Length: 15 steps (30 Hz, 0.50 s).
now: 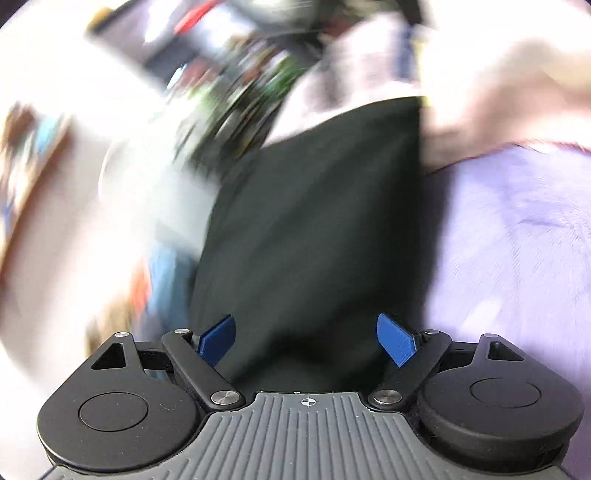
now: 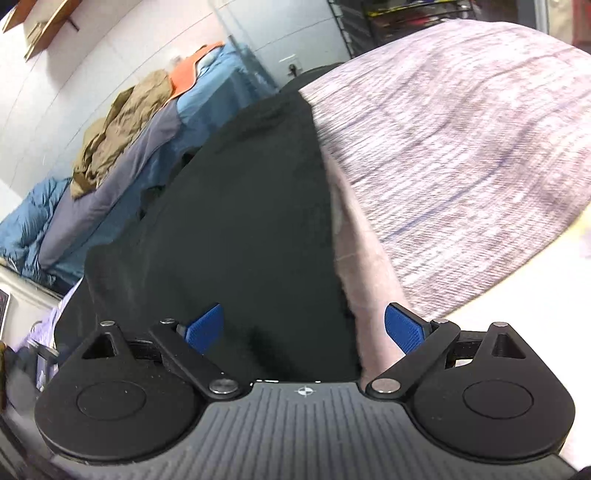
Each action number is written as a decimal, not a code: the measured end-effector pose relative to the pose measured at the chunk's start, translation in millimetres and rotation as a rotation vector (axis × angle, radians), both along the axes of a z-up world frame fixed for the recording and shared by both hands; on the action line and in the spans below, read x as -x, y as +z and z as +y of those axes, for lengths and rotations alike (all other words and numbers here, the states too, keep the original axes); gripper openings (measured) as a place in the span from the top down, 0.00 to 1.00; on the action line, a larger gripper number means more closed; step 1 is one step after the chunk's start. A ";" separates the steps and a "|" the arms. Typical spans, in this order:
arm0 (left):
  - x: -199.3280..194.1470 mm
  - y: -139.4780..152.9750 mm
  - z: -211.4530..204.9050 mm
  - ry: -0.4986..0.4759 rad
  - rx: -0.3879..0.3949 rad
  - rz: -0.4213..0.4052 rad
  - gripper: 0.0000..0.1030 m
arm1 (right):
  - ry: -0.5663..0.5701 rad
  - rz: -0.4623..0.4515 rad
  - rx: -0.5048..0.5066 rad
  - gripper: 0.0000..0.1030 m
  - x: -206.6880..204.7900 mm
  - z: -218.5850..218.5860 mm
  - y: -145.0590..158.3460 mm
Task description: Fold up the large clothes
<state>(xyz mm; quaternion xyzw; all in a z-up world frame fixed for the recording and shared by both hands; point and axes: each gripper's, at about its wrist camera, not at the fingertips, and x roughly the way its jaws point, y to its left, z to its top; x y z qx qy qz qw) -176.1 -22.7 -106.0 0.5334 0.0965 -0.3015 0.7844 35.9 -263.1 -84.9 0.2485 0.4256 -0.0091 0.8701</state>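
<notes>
A large black garment [image 1: 314,229] fills the middle of the left wrist view, which is blurred by motion. My left gripper [image 1: 306,341] is open, with its blue pads [image 1: 218,339] apart and the black cloth lying between and beyond them. In the right wrist view the same black garment [image 2: 240,229] stretches away from my right gripper [image 2: 304,328], which is also open, blue pads [image 2: 404,326] wide apart. The cloth's right edge lies on a pinkish striped bed cover [image 2: 461,147]. Neither gripper pinches the cloth.
A lilac fleecy cover [image 1: 517,240] lies to the right in the left wrist view. In the right wrist view, blue bedding [image 2: 122,192] with a brown crumpled garment [image 2: 118,133] and an orange cloth [image 2: 184,74] runs along the white wall at left. A dark rack [image 2: 406,22] stands behind.
</notes>
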 end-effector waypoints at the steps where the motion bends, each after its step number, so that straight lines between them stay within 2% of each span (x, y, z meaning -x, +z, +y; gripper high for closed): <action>1: 2.2 -11.1 -19.1 -0.035 -0.043 -0.047 0.00 | -0.009 -0.005 -0.004 0.07 4.0 -5.8 1.6; 2: 0.4 -20.0 -37.9 -0.055 -0.069 -0.079 0.00 | -0.019 -0.009 -0.007 0.07 8.5 -11.9 2.6; 4: -6.6 -27.6 -73.8 -0.065 -0.095 -0.083 0.00 | -0.044 -0.015 -0.020 0.06 16.5 -25.0 5.8; 6: -23.9 -24.4 -100.4 -0.046 -0.089 -0.080 0.00 | -0.068 -0.023 -0.034 0.06 24.5 -37.9 8.8; 9: -70.5 0.2 -114.1 0.038 -0.014 0.041 0.00 | -0.094 -0.046 -0.048 0.06 33.7 -57.4 14.4; 10: -81.6 12.9 -113.6 0.074 0.039 0.113 0.06 | -0.099 -0.053 -0.049 0.06 34.5 -63.1 16.2; 12: -96.6 36.5 -105.8 0.156 0.155 0.241 0.41 | -0.099 -0.064 -0.058 0.06 31.5 -72.2 17.9; 15: -119.3 76.7 -73.1 0.263 0.362 0.437 0.48 | -0.095 -0.089 -0.170 0.06 16.7 -80.3 16.6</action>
